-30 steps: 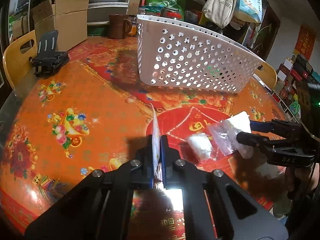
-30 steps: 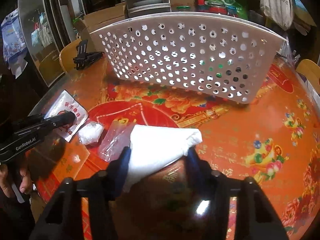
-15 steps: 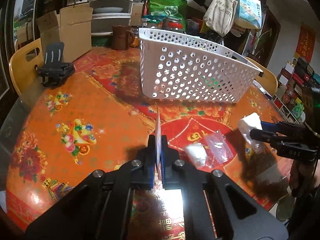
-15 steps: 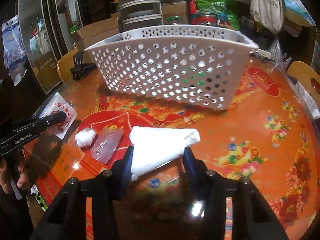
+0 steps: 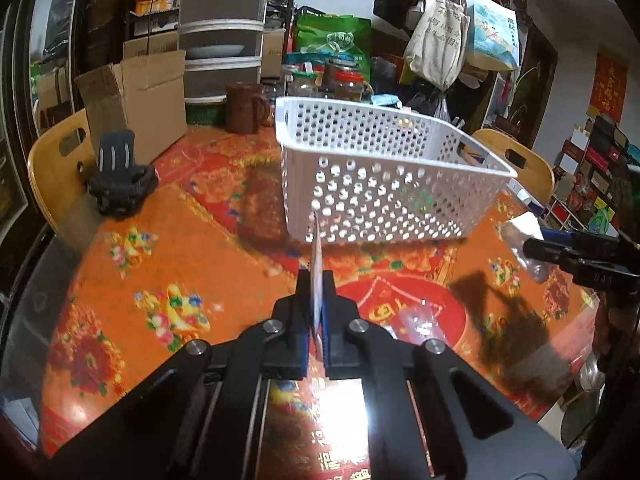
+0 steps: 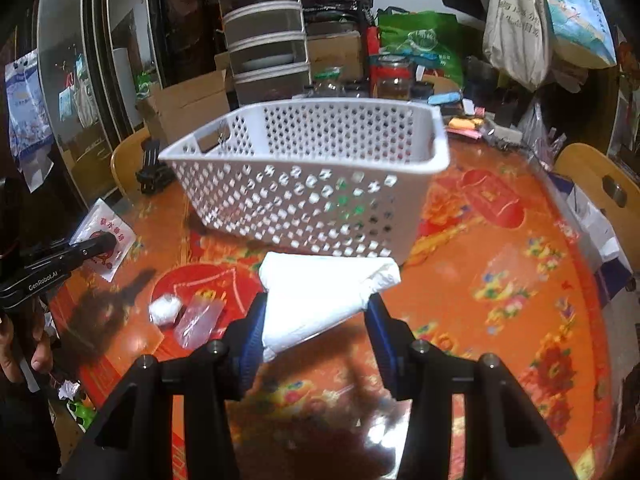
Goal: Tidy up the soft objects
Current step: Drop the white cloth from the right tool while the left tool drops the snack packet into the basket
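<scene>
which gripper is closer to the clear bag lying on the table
Right. The right gripper, holding a white bag, hangs just beside the clear bag; the left gripper, pinching a flat packet, is farther off, past the small white wad.

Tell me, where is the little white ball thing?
In the right wrist view, the white wad lies on the table at lower left, right beside a clear bag and in front of the basket.

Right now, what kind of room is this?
Probably a lived-in home dining or storage room: a round table under an orange floral tablecloth, glass food jars, hanging cloth tote bags.
</scene>
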The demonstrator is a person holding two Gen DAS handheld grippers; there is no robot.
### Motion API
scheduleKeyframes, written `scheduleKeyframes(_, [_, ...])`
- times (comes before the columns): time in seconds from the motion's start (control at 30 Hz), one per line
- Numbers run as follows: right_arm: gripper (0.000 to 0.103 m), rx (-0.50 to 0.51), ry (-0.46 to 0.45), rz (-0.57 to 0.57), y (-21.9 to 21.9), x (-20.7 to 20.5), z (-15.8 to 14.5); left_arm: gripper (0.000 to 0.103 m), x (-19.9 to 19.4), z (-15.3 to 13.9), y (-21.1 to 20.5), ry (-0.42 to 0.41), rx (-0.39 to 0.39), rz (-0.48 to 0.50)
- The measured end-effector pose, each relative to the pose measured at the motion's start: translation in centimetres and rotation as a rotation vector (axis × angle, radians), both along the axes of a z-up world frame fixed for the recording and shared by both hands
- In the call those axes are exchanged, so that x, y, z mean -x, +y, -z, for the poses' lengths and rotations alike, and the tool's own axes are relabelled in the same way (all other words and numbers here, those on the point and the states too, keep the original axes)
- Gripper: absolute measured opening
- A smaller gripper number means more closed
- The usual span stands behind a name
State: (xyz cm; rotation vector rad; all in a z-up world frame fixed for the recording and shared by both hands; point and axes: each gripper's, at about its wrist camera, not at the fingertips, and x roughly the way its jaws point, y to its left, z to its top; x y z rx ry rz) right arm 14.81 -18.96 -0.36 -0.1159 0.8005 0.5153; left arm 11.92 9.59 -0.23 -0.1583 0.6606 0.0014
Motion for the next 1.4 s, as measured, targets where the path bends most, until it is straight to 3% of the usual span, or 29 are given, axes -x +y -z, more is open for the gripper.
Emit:
scheduleKeyframes(0.4, [0.048,0.005,-0.063,0.02,-0.8,-3.4,-4.5,0.004,-2.4,-5.9,0.6,-0.054,-0.02,0.01])
scheduleKeyframes(0.83, [0.048,0.032,-0.077,0.044,0.4,-8.8,-7.7,0.004,-8.4,-12.1,0.4,-0.083,-0.03,0.023])
scheduleKeyframes(1.13, [0.048,0.083,-0.067,0.031,3.5,-13.1,-7.8,0.004,-15.6,-12.7,-1.4,-0.008,-0.083,0.043])
scheduleKeyframes(1.4, [0.048,0.158,-0.001,0.046,5.6,-17.0,-5.8,0.004,-22.4,-9.1,-2.7,0.122,-0.113,0.047])
